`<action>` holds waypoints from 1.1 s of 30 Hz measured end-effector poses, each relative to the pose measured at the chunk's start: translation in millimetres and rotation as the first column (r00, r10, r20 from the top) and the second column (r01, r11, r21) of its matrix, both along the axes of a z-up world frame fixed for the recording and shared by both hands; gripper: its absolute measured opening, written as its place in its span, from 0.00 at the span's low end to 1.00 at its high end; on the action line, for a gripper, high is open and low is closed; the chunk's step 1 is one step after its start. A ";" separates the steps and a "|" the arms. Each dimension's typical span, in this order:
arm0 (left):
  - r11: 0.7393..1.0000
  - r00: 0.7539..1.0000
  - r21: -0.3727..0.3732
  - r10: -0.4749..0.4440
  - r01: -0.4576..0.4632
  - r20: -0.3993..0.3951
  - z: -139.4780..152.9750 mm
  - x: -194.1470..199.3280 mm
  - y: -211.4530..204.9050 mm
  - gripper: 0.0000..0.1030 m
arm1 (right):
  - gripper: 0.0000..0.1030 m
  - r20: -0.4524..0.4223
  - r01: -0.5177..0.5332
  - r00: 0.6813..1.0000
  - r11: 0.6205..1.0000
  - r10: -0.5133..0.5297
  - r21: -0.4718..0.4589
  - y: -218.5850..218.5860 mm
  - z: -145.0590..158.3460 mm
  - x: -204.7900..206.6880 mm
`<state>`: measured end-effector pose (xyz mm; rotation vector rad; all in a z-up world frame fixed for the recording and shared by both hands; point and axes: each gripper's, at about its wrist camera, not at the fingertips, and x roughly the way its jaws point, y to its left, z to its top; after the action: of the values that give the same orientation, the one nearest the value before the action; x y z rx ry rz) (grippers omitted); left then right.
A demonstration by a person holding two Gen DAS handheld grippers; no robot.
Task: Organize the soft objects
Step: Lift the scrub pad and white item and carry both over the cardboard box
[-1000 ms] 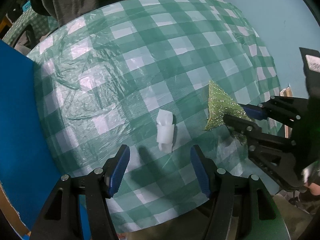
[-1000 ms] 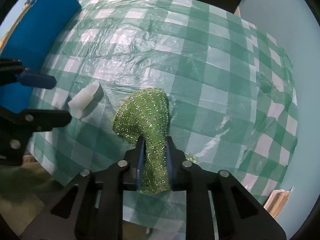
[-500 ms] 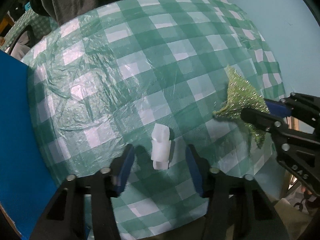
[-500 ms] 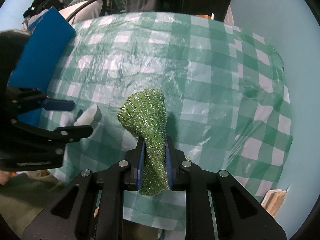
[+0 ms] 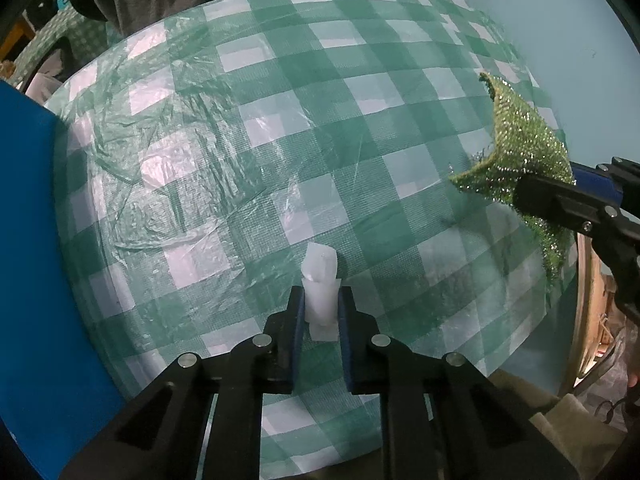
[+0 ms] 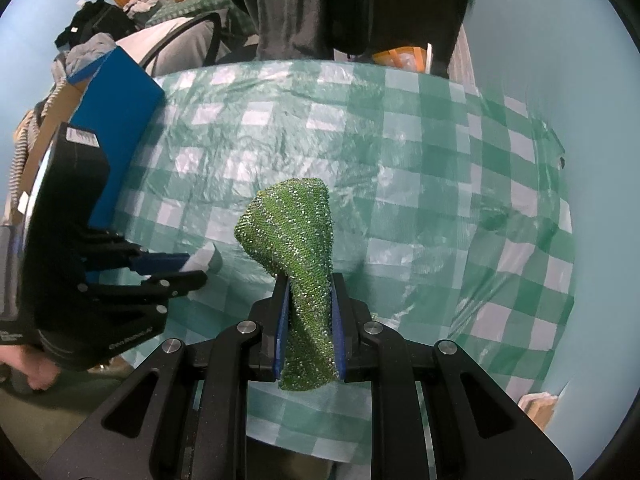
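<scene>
My left gripper is shut on a small white soft piece that rests on the green checked tablecloth near the front edge. The white piece also shows in the right wrist view, between the left gripper's fingers. My right gripper is shut on a sparkly green scouring cloth and holds it above the table. The cloth also shows at the right of the left wrist view.
A blue box stands at the table's left side, also in the right wrist view. A person in dark clothes stands behind the table. A light blue wall is to the right.
My left gripper has moved forward and closed on the white piece. My right gripper has lifted the green cloth higher off the table.
</scene>
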<state>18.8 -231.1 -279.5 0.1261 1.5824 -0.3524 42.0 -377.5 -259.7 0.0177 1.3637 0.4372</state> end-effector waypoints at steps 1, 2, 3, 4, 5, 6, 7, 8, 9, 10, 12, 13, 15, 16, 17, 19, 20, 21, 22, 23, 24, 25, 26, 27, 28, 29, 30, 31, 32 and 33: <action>1.000 1.000 -0.003 0.002 -0.002 0.002 1.5 -0.4 0.7 0.15 | 0.17 0.000 0.000 1.000 1.000 0.000 0.003 0.9 1.7 0.7; 1.000 1.000 -0.008 0.003 -0.003 0.006 6.0 -1.9 2.5 0.15 | 0.17 0.001 -0.001 1.000 1.000 0.001 0.006 1.0 3.2 0.9; 1.000 1.000 -0.013 0.005 -0.005 0.009 8.9 -2.7 5.0 0.15 | 0.17 0.002 -0.001 1.000 1.000 0.001 0.009 1.2 5.2 1.4; 1.000 1.000 -0.020 0.009 -0.009 0.016 13.1 -3.0 6.6 0.15 | 0.17 0.004 -0.002 1.000 1.000 0.001 0.012 1.5 7.4 2.1; 1.000 1.000 -0.025 0.011 -0.011 0.021 18.1 -2.0 8.8 0.15 | 0.17 0.005 -0.002 1.000 1.000 0.002 0.016 0.7 10.0 2.2; 0.999 1.000 -0.030 0.014 -0.013 0.024 22.2 -0.9 10.2 0.15 | 0.17 0.008 -0.002 1.000 1.000 0.002 0.020 0.8 12.1 2.6; 0.999 0.999 -0.037 0.021 -0.020 0.030 27.0 -0.5 12.6 0.15 | 0.17 0.011 -0.002 1.000 1.000 0.002 0.025 1.1 14.2 3.3; 0.999 0.999 -0.040 0.026 -0.024 0.035 31.0 -0.2 14.9 0.15 | 0.17 0.013 -0.002 1.000 1.000 0.002 0.030 0.7 17.5 3.9; 0.999 0.999 -0.045 0.031 -0.029 0.040 35.0 -0.1 17.1 0.15 | 0.17 0.016 -0.002 1.000 0.999 0.002 0.033 1.6 19.2 5.1; 0.998 0.998 -0.049 0.034 -0.031 0.046 38.4 -0.1 18.1 0.15 | 0.17 0.018 -0.001 1.000 0.999 0.001 0.037 1.4 21.6 5.8; 0.998 0.997 -0.053 0.037 -0.034 0.065 46.7 4.2 22.4 0.15 | 0.16 0.022 0.001 1.000 0.999 -0.002 0.044 1.7 26.1 7.8; 0.998 0.997 -0.054 0.037 -0.033 0.073 50.4 4.8 24.0 0.15 | 0.17 0.025 0.002 1.000 0.999 -0.003 0.046 1.7 28.9 8.9; 0.998 0.995 -0.054 0.036 -0.032 0.092 59.6 3.2 25.1 0.15 | 0.17 0.033 0.002 0.999 0.999 -0.004 0.052 1.8 34.8 11.1; 0.998 0.994 -0.054 0.036 -0.031 0.098 62.2 5.5 26.0 0.15 | 0.17 0.037 0.002 0.999 0.998 -0.004 0.055 1.9 38.5 12.2; 0.998 0.994 -0.053 0.036 -0.030 0.105 66.1 6.2 27.2 0.15 | 0.17 0.041 0.002 0.999 0.998 -0.004 0.058 2.2 41.3 13.1; 0.998 0.993 -0.055 0.036 -0.030 0.116 73.0 8.0 25.7 0.15 | 0.16 0.049 0.002 0.999 0.998 -0.005 0.066 3.3 48.3 15.1; 0.998 0.992 -0.058 0.039 -0.032 0.122 77.3 9.4 24.9 0.15 | 0.17 0.054 0.002 0.999 0.998 -0.006 0.070 3.9 51.7 16.2; 0.998 0.991 -0.059 0.040 -0.033 0.127 80.5 10.2 25.6 0.15 | 0.17 0.059 0.001 0.998 0.997 -0.006 0.073 4.8 55.1 17.3; 0.998 0.990 -0.059 0.042 -0.034 0.133 83.5 10.0 25.8 0.15 | 0.17 0.061 0.000 0.998 0.997 -0.004 0.075 5.6 58.3 18.1; 0.997 0.989 -0.063 0.043 -0.035 0.144 88.2 10.0 27.2 0.15 | 0.17 0.068 -0.003 0.998 0.997 -0.002 0.079 7.0 63.3 19.3; 0.997 0.987 -0.066 0.044 -0.034 0.152 92.3 10.3 29.2 0.15 | 0.17 0.073 -0.006 0.997 0.997 0.000 0.082 8.4 66.6 20.0; 0.997 0.986 -0.071 0.046 -0.035 0.163 98.2 10.4 31.0 0.15 | 0.17 0.077 -0.010 0.997 0.996 0.003 0.085 9.3 70.1 20.7; 0.997 0.985 -0.075 0.049 -0.036 0.168 101.4 10.4 32.5 0.15 | 0.17 0.081 -0.012 0.997 0.996 0.005 0.088 10.4 73.5 21.5; 0.996 0.984 -0.083 0.055 -0.042 0.172 106.6 11.1 34.0 0.15 | 0.17 0.085 -0.015 0.996 0.996 0.007 0.093 12.7 77.8 22.6; 0.995 0.983 -0.089 0.061 -0.046 0.176 111.4 11.6 35.8 0.15 | 0.17 0.087 -0.016 0.996 0.995 0.007 0.099 13.9 80.5 23.5; 0.994 0.980 -0.096 0.070 -0.053 0.185 117.9 12.6 38.3 0.15 | 0.17 0.089 -0.017 0.996 0.994 0.008 0.106 14.8 83.4 24.3; 0.993 0.978 -0.101 0.075 -0.056 0.193 121.9 12.9 39.2 0.15 | 0.17 0.094 -0.019 0.996 0.993 0.008 0.112 16.5 87.6 25.4; 0.993 0.977 -0.105 0.079 -0.059 0.199 126.4 13.8 40.9 0.15 | 0.17 0.097 -0.020 0.995 0.993 0.009 0.115 17.5 90.6 26.2; 0.992 0.974 -0.109 0.085 -0.063 0.209 132.2 14.9 43.1 0.15 | 0.17 0.101 -0.023 0.995 0.993 0.011 0.116 19.0 93.9 27.3; 0.992 0.972 -0.110 0.088 -0.065 0.217 136.4 15.5 44.5 0.15 | 0.17 0.108 -0.025 0.994 0.993 0.012 0.118 20.3 97.6 27.8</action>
<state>34.3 -186.6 -143.1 0.0241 1.3419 -0.3459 69.8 -357.2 -162.2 0.0791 1.2320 0.5280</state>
